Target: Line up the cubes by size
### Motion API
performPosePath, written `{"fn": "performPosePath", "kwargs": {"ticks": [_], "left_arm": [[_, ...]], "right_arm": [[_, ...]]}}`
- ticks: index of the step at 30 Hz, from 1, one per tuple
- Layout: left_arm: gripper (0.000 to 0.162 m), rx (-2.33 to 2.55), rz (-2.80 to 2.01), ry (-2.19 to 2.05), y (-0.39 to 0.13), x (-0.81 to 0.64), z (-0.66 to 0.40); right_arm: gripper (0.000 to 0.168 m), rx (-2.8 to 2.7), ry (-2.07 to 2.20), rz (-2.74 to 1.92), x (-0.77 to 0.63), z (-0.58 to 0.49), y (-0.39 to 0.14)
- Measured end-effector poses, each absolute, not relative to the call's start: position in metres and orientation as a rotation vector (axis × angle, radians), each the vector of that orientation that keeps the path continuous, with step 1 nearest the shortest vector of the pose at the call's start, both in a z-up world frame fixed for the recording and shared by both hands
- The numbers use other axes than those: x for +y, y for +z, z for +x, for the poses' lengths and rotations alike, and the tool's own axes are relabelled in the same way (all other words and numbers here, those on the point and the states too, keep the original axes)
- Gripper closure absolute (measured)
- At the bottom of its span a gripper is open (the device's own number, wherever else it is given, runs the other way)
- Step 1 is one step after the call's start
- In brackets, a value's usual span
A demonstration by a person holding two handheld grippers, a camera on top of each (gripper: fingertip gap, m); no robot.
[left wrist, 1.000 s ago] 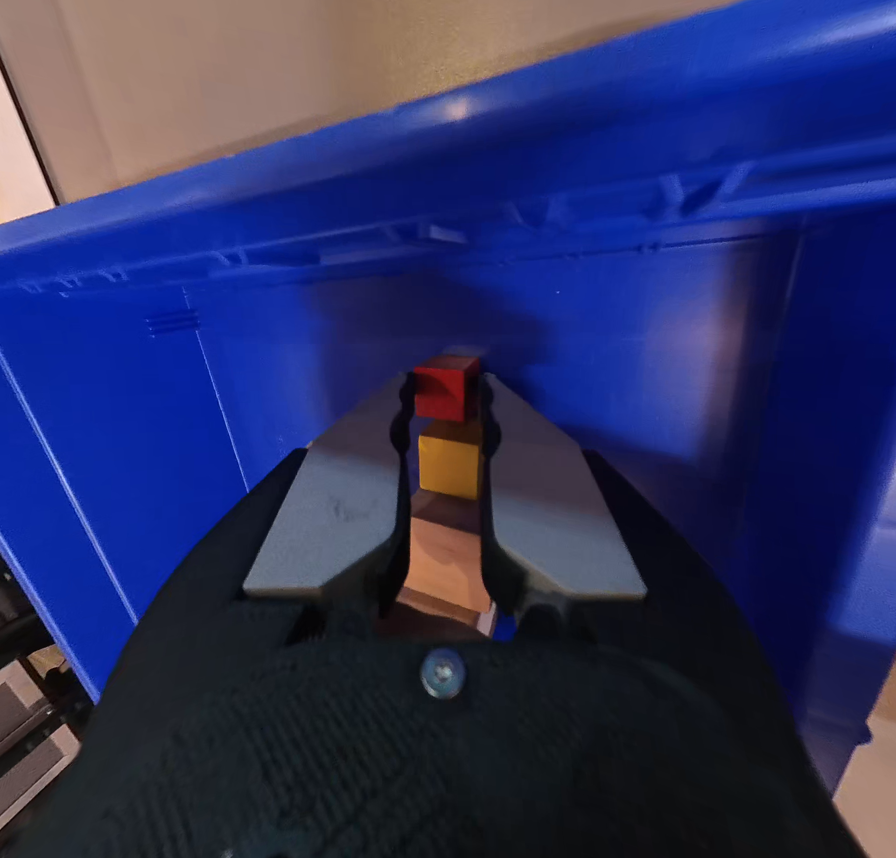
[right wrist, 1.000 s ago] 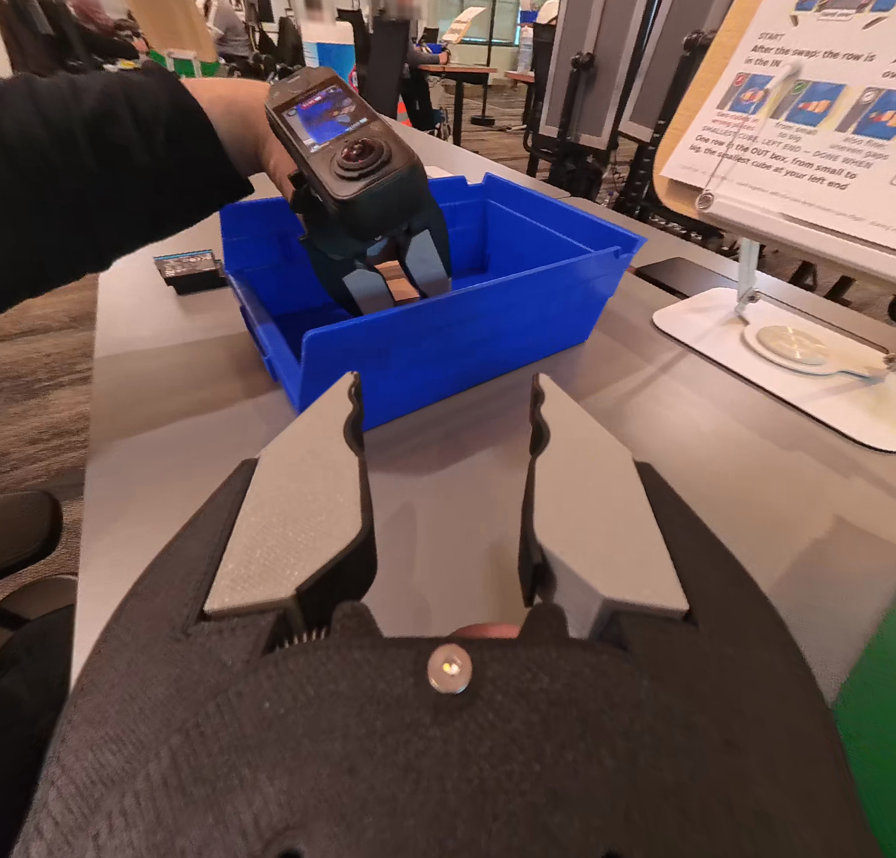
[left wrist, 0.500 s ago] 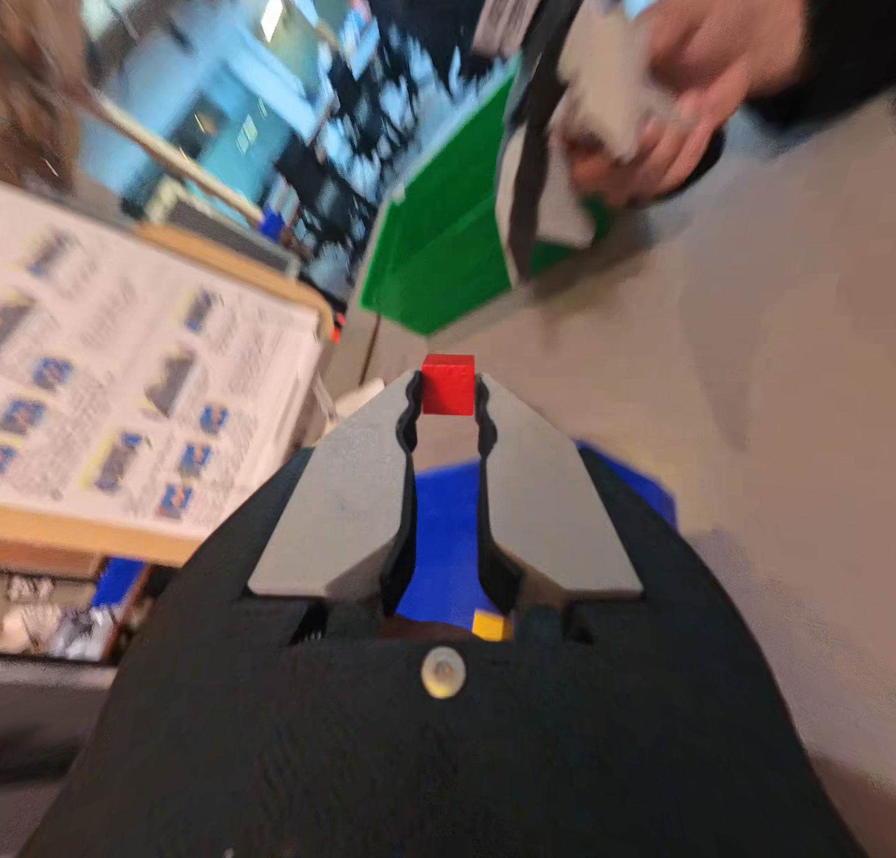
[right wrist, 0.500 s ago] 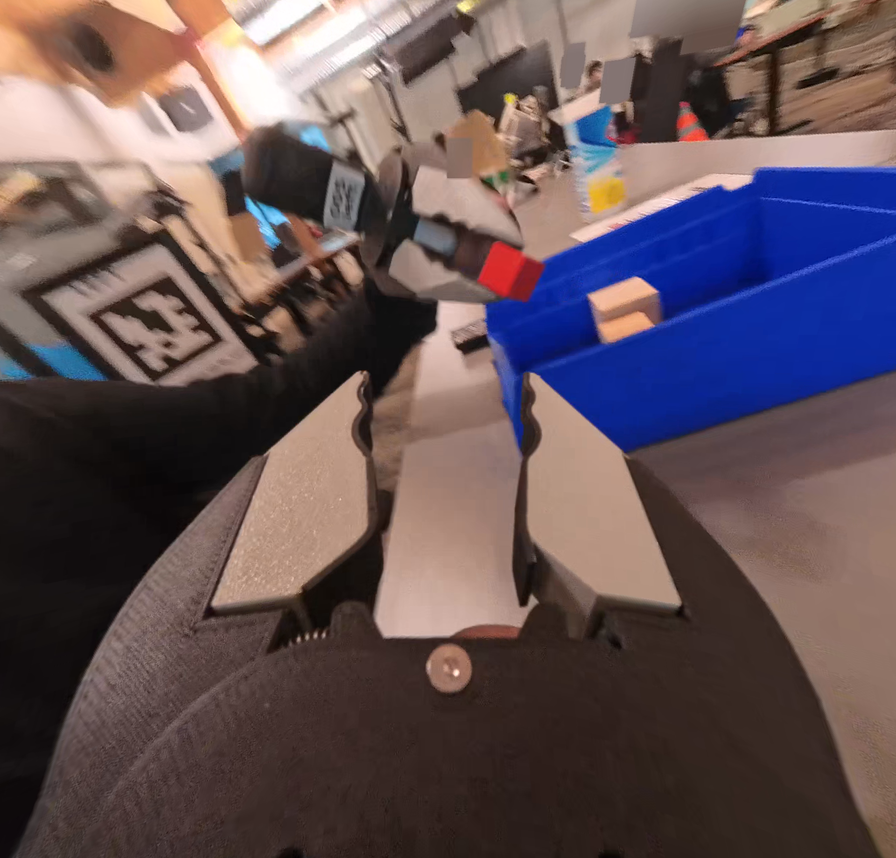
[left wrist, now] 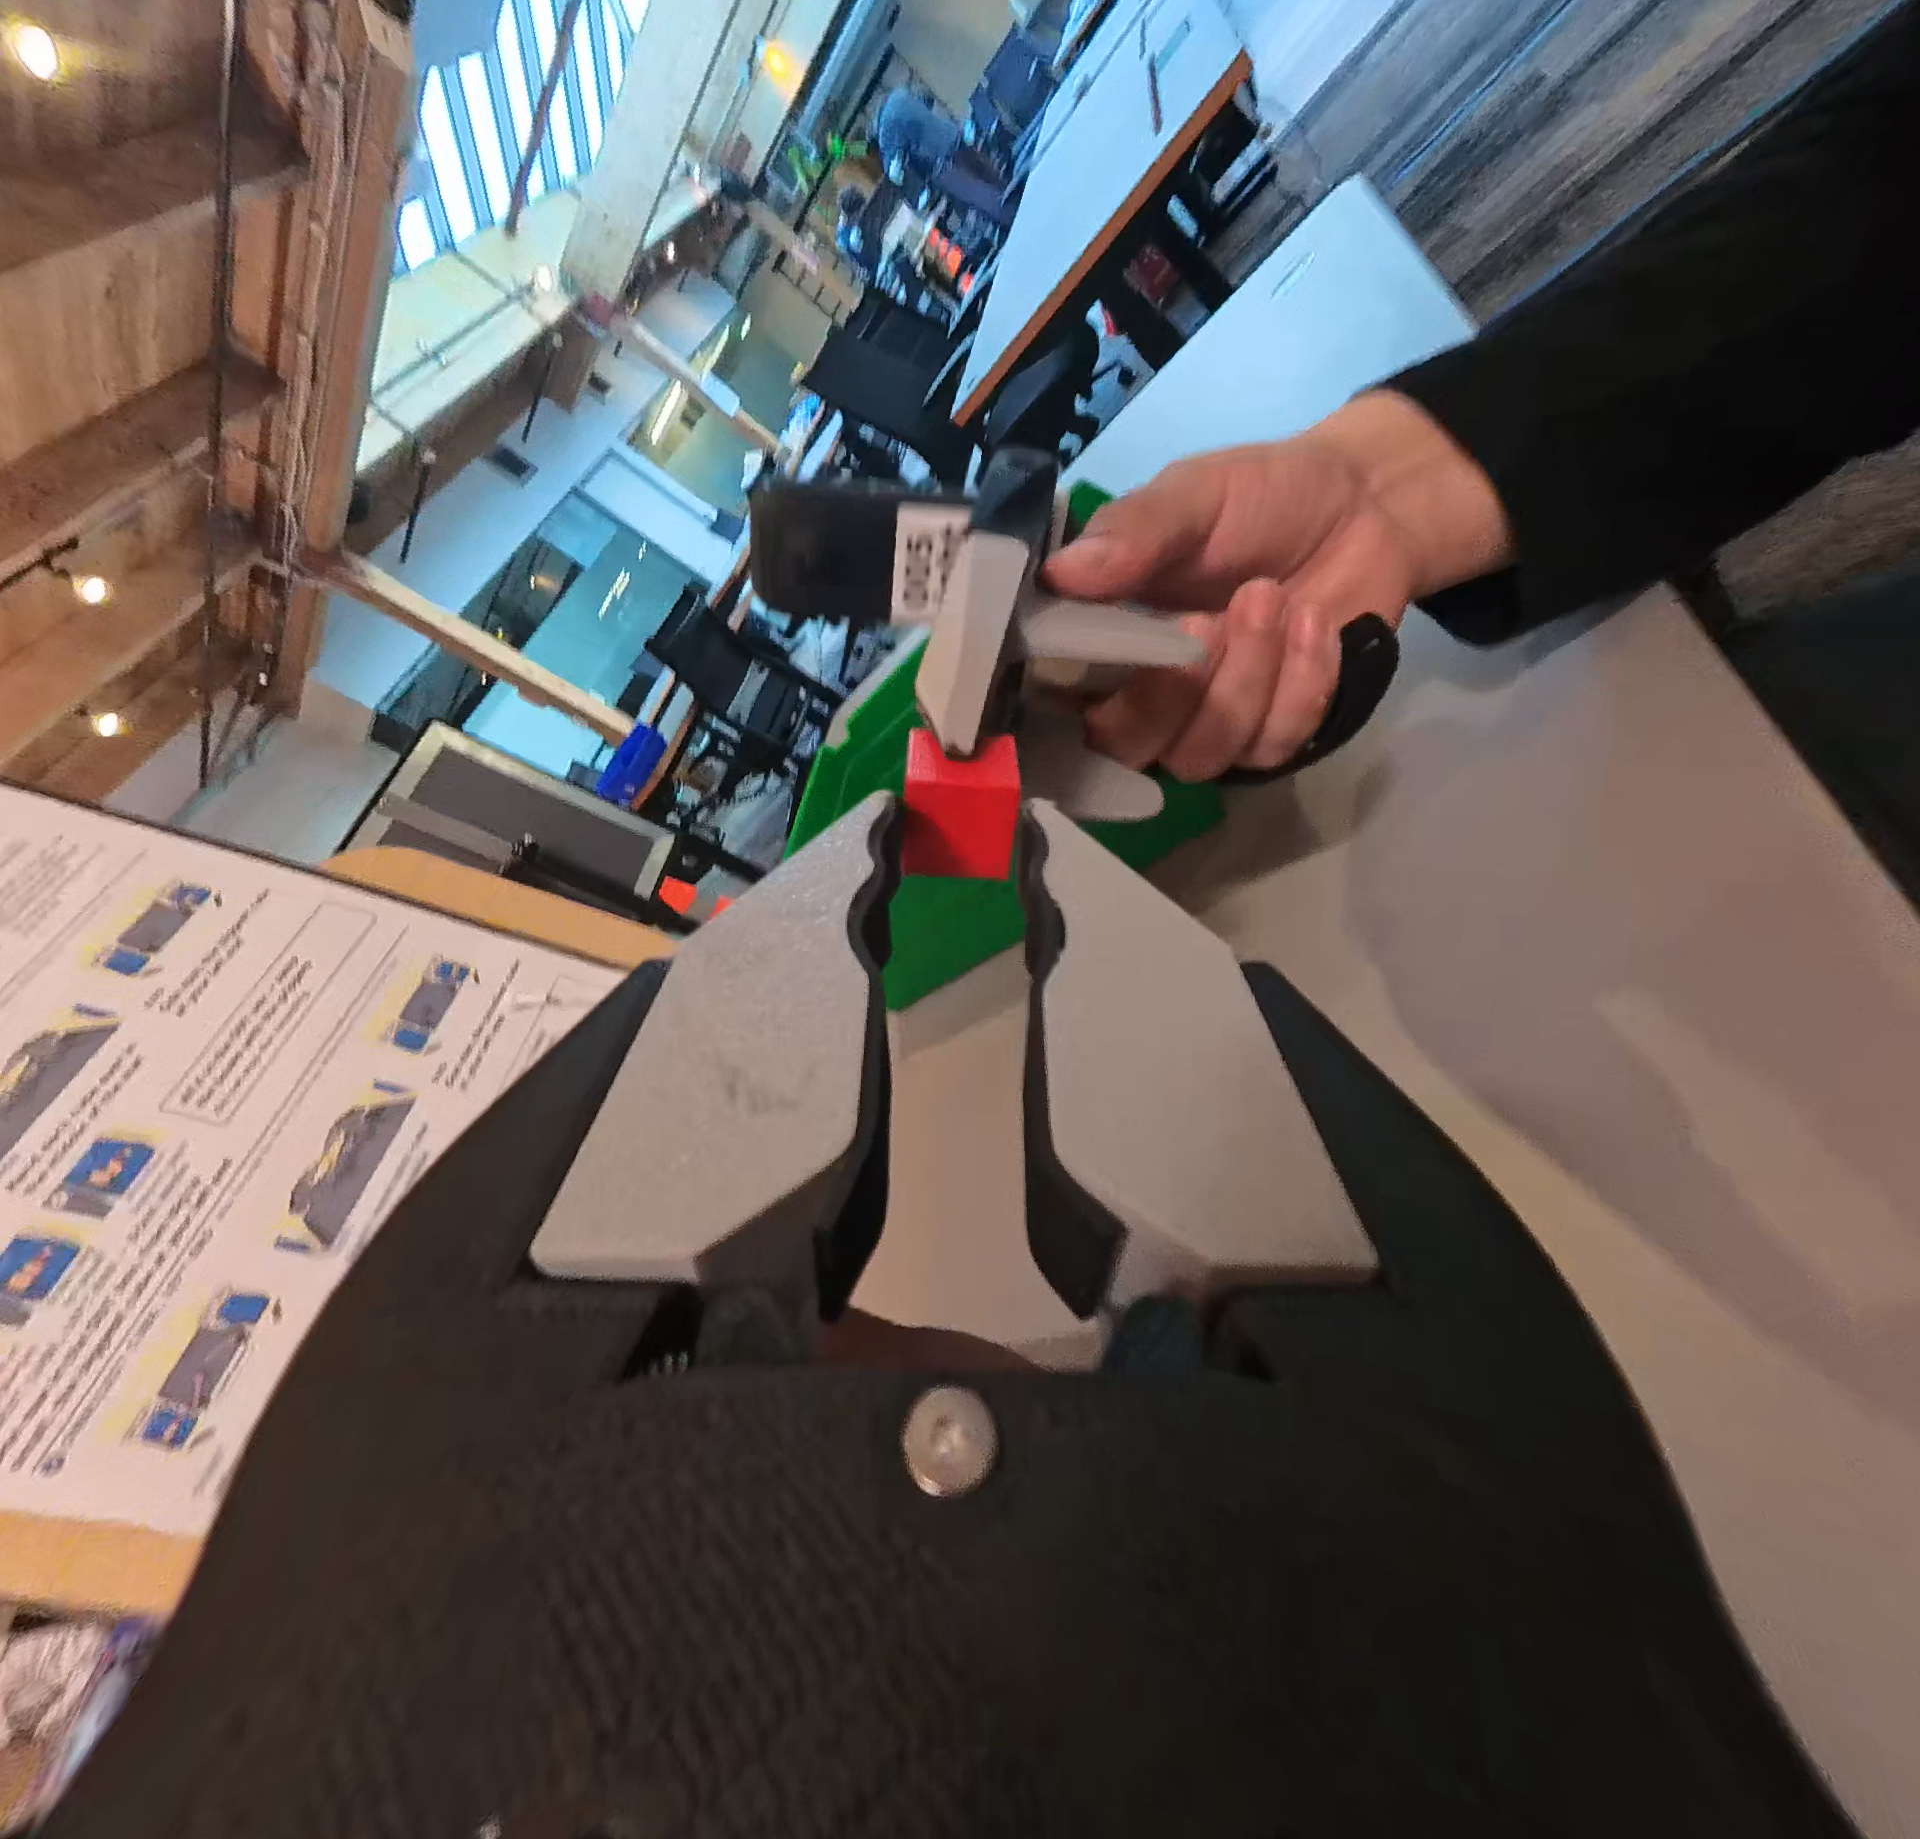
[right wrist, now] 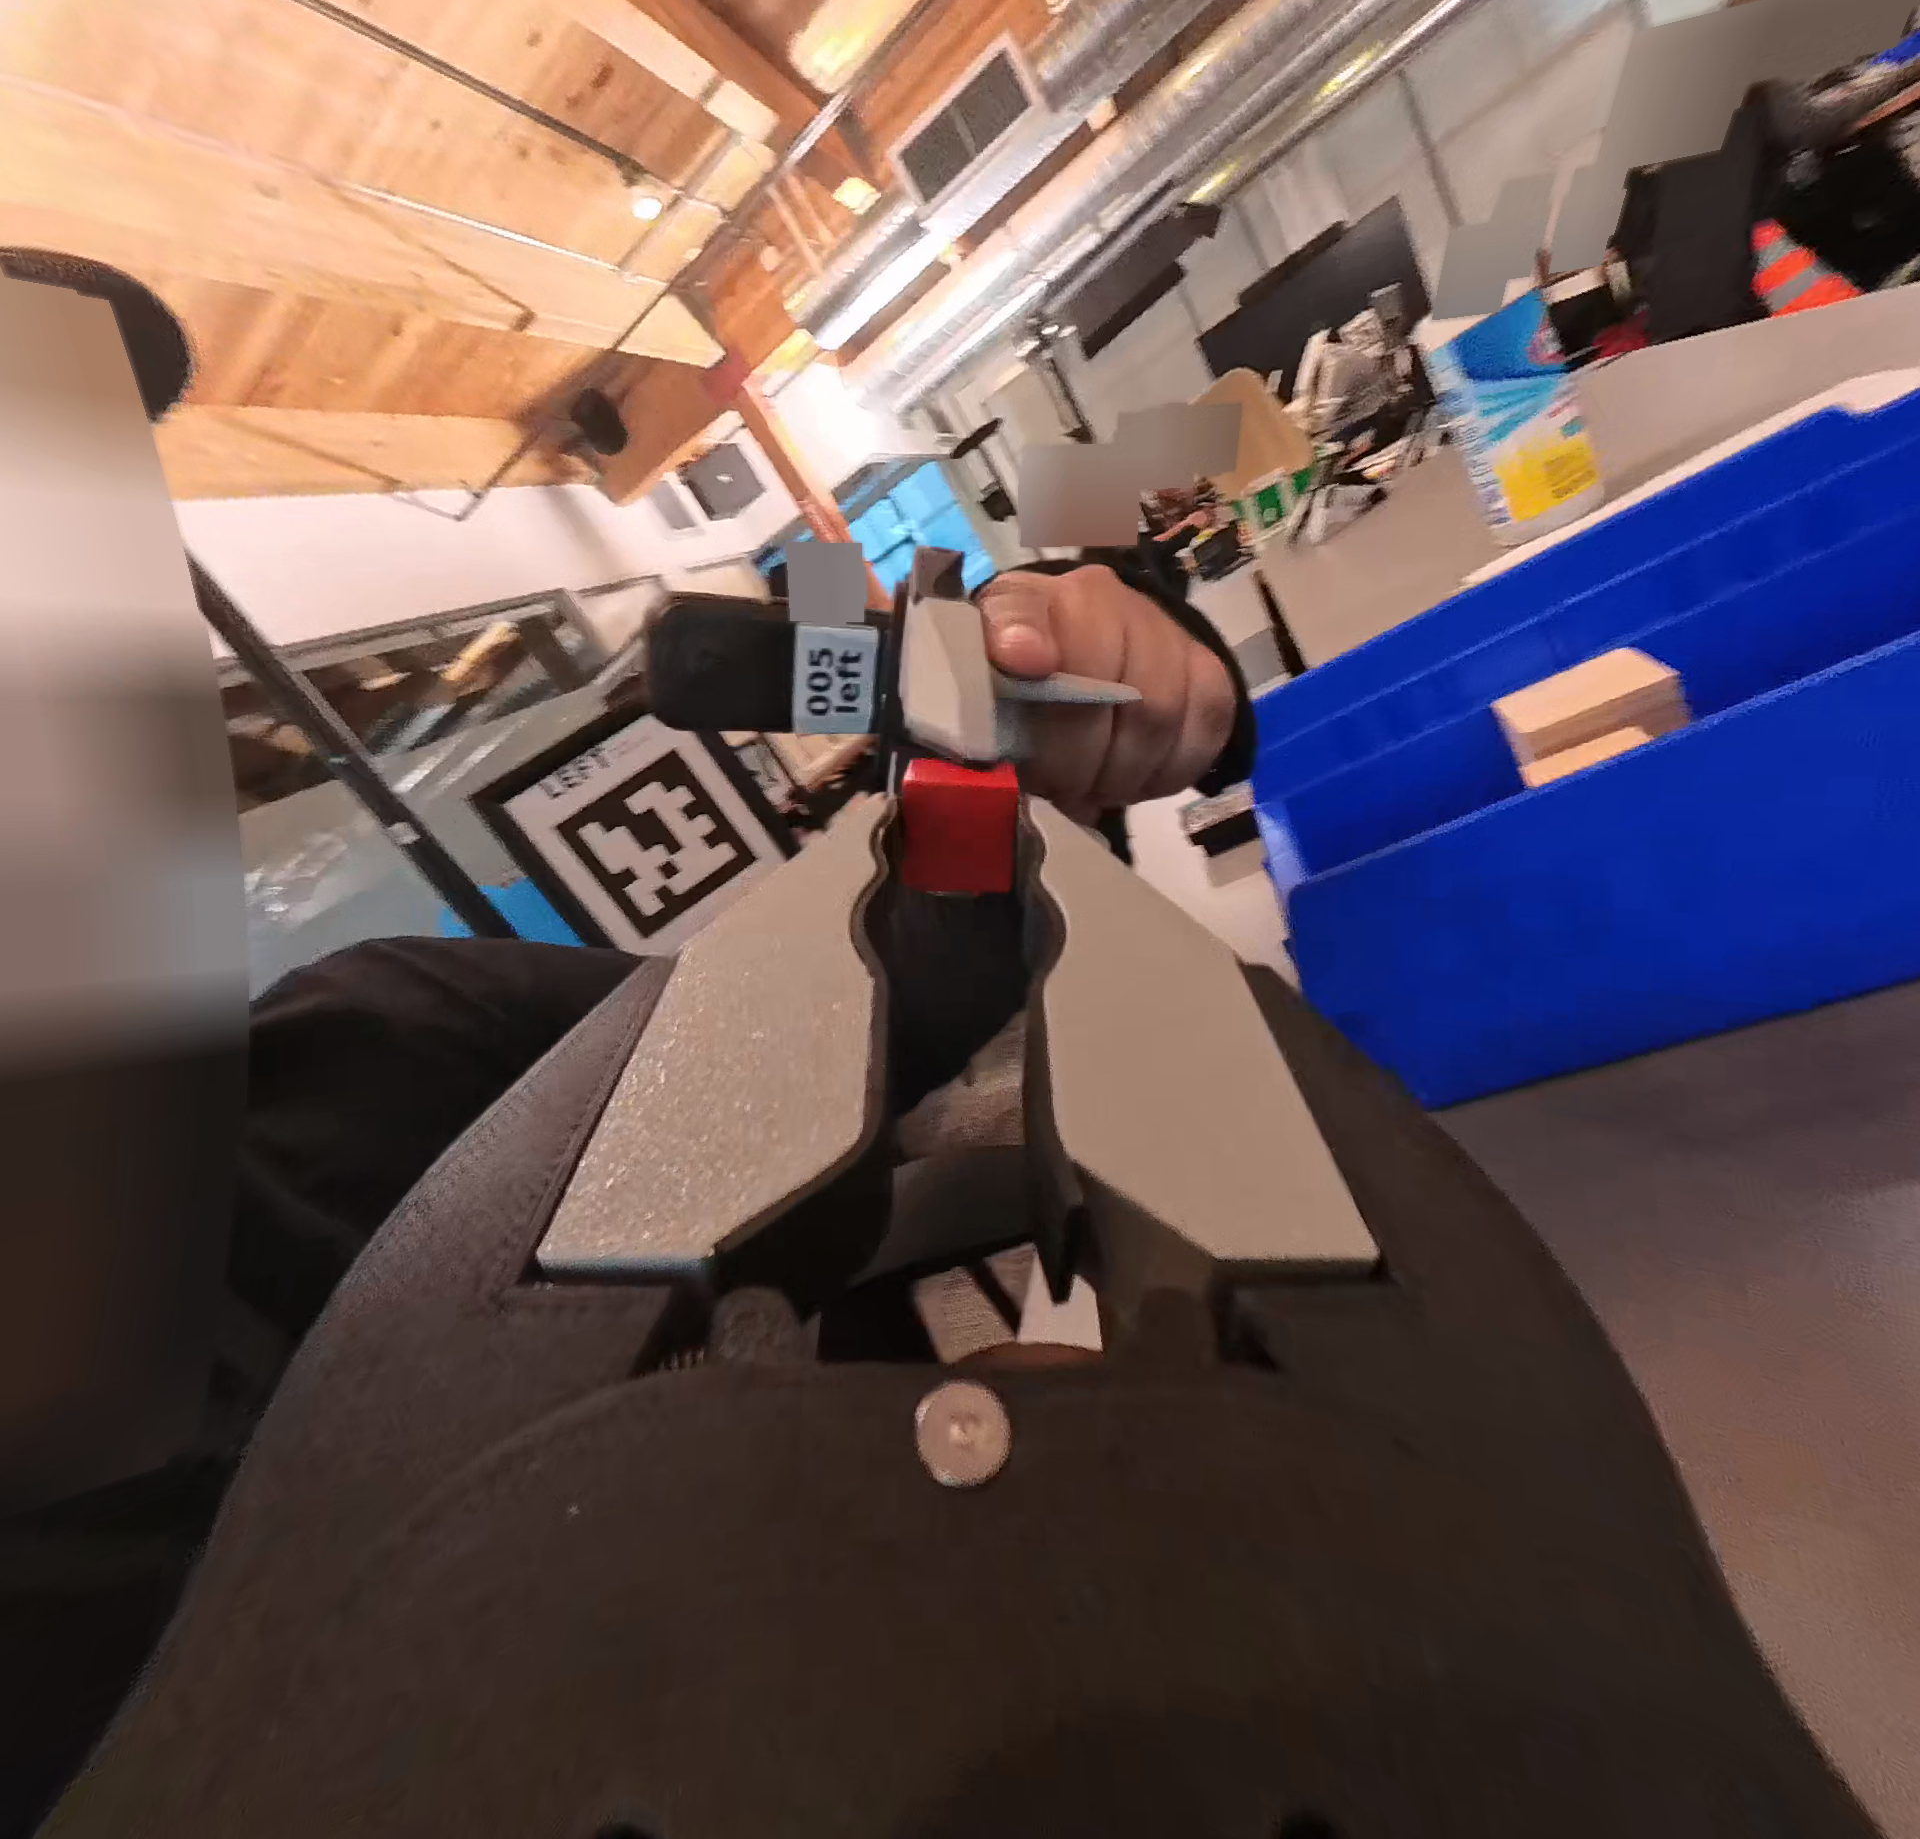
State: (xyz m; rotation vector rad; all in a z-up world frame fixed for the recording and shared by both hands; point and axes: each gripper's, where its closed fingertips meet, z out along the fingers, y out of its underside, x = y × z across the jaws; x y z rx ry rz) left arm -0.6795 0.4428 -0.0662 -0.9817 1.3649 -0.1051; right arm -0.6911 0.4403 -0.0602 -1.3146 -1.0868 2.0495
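A small red cube (left wrist: 958, 821) is held in the air between both grippers. In the left wrist view my left gripper (left wrist: 958, 839) is shut on its sides, and the right gripper's fingers (left wrist: 966, 646) clamp it from above. In the right wrist view my right gripper (right wrist: 956, 833) is shut on the same red cube (right wrist: 956, 828), with the left gripper's fingers (right wrist: 940, 677) on it from above. Two pale wooden cubes (right wrist: 1590, 714) show inside the blue bin (right wrist: 1558, 916) at the right. Any other cubes are hidden.
A green bin (left wrist: 935, 942) stands on the grey table (left wrist: 1507, 1062) behind the cube. An instruction sheet on a board (left wrist: 208, 1114) stands at the left. A black-and-white marker board (right wrist: 655, 844) is behind the left gripper. A person's hand (left wrist: 1247, 584) holds each gripper.
My left gripper lifted the red cube out of the blue bin and swung it over the table. My right gripper came up to it and shut on the cube.
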Motion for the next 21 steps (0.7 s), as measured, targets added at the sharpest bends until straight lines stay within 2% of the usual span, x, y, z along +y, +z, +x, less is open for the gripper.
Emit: {"fn": "performPosePath", "kwargs": {"ticks": [2, 4, 7, 12, 15, 19, 21], "left_arm": [[0.142, 1.362, -1.061, -0.047, -0.07, 0.454, -0.691], [0.129, 1.391, -1.168, -0.022, -0.076, 0.462, -0.712], [0.129, 1.502, -1.397, 0.044, -0.101, 0.478, -0.761], [0.119, 1.686, -1.787, 0.257, -0.165, 0.513, -0.842], [0.105, 1.744, -1.996, 0.28, -0.202, 0.527, -0.869], [0.106, 1.767, -2.147, 0.289, -0.233, 0.545, -0.888], [0.117, 1.795, -2.164, 0.288, -0.242, 0.549, -0.889]], "right_arm": [[0.15, -1.073, 1.932, -1.322, 0.449, -0.684, -0.052], [0.15, -1.057, 1.773, -1.317, 0.463, -0.668, -0.039], [0.15, -1.083, 1.486, -1.359, 0.49, -0.64, -0.03], [0.15, -1.16, 1.164, -1.517, 0.536, -0.603, -0.05], [0.15, -1.226, 1.005, -1.619, 0.564, -0.583, -0.071], [0.15, -1.37, 0.851, -1.73, 0.589, -0.559, -0.101], [0.15, -1.48, 0.743, -1.739, 0.597, -0.549, -0.114]]}}
